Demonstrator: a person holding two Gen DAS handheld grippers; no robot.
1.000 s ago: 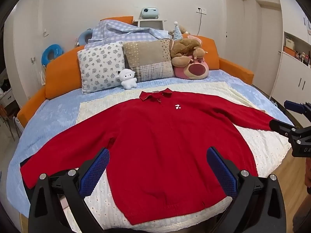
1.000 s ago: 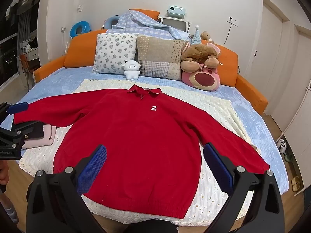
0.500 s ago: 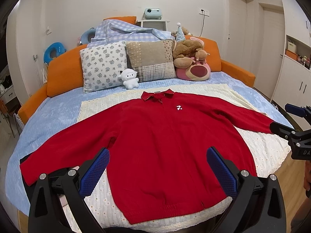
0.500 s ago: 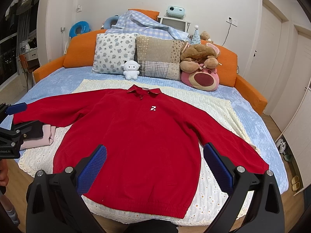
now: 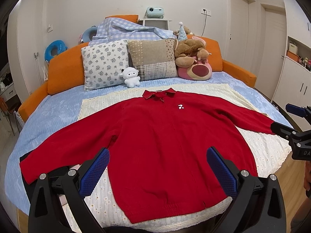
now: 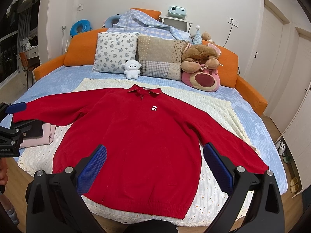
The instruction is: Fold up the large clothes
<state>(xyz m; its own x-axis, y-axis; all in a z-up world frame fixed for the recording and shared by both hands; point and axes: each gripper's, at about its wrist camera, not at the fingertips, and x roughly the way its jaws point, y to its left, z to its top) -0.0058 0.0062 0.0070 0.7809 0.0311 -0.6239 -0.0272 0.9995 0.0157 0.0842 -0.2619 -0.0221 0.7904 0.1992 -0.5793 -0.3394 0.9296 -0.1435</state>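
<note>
**One red sweater spread flat on the bed, both grippers wide open and empty**

One red sweater (image 5: 165, 145) lies face up on a cream lace blanket (image 5: 268, 147) that covers the middle of the blue-sheeted bed (image 5: 58, 108). Its collar points toward the headboard, its hem lies at the near edge, and its two sleeves are stretched out to either side.

At the far left, the left sleeve's cuff rests over a folded pink garment (image 6: 41, 136) and something dark beneath it. The left gripper (image 5: 157, 171) hovers over the near hem with its two blue pads spread wide apart, holding nothing. The right gripper (image 6: 154, 169) hovers likewise over the hem, equally wide open and empty; seen from the left wrist view, it sits just beside the right cuff.

Along the orange headboard (image 5: 66, 71), left to right: two blue rings on the wall, one floral pillow (image 5: 105, 66), one small white plush (image 5: 131, 77), one patchwork pillow (image 5: 153, 58), then one brown bear (image 5: 191, 51) lying on one pink bear cushion (image 5: 196, 70). A checked blue blanket (image 5: 128, 31) is heaped behind, with one projector (image 5: 155, 12) above it.

Nothing lies on top of the sweater.
</note>
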